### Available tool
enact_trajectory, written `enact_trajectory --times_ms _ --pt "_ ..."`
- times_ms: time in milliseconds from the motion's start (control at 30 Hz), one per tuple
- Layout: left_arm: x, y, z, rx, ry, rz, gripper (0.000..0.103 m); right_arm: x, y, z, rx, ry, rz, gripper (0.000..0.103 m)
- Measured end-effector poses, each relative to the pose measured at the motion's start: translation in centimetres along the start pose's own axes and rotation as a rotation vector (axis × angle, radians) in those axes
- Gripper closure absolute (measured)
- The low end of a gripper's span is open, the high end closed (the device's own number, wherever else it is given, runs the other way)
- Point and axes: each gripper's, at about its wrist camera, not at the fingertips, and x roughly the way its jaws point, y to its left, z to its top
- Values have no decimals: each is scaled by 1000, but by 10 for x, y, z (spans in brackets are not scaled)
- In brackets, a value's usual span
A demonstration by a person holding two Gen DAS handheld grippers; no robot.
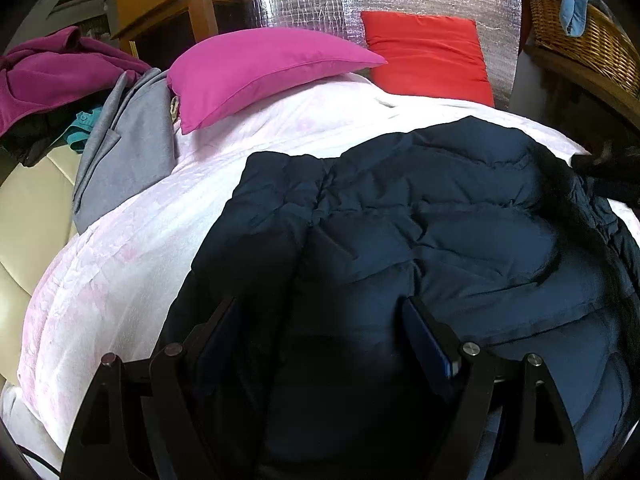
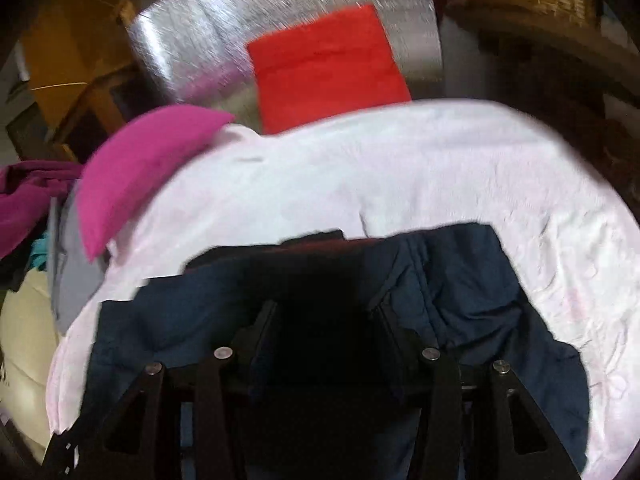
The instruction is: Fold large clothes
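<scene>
A large navy quilted jacket (image 1: 420, 208) lies spread on the white-and-pink bedding (image 1: 140, 240). My left gripper (image 1: 322, 320) hovers low over the jacket's near part, its fingers wide apart and open, with only flat fabric under them. In the blurred right wrist view a raised fold of the same jacket (image 2: 472, 280) wraps around my right gripper (image 2: 326, 320). Dark fabric fills the narrow gap between its fingers, so it looks shut on the jacket. The cloth's far edge stands above the bedding (image 2: 440, 168).
A pink pillow (image 1: 260, 68) and a red pillow (image 1: 428, 56) sit at the head of the bed against a silver foil panel. A grey garment (image 1: 128, 152) and a magenta one (image 1: 52, 72) are piled at the left. A wicker basket (image 1: 580, 36) stands at the right.
</scene>
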Motion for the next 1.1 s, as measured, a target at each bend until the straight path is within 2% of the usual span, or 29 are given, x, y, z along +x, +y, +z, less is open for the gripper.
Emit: enact_trajectory --times_ms 133,333,400,500,633,700,767,833,900,1000,1100 --pt "0 0 -1 -8 -9 2 20 -6 15 -9 -28 31 94 49" --pt "2 -1 -1 -3 -10 9 20 53 26 -26 -37 169 93 49" --pt "2 0 1 -8 -1 5 20 65 25 -30 -30 189 79 49" --pt "1 12 12 -52 25 -56 20 53 20 -27 -7 169 109 48" --pt "-7 49 43 -192 -7 -170 20 24 2 -21 24 100 132 48" --pt "1 60 60 -203 3 -140 20 14 -8 -18 40 68 139 48" --pt "22 65 74 -189 53 -76 20 10 -15 -14 38 55 118 48" --pt "49 70 83 -211 110 -65 20 10 -25 -9 57 46 87 48" --pt "69 74 84 -237 155 -66 20 12 -38 -4 98 49 86 48" --pt "91 75 82 -209 178 23 20 19 -58 3 141 52 35 48" --pt "109 80 75 -232 213 42 12 40 -70 5 154 97 -27 49"
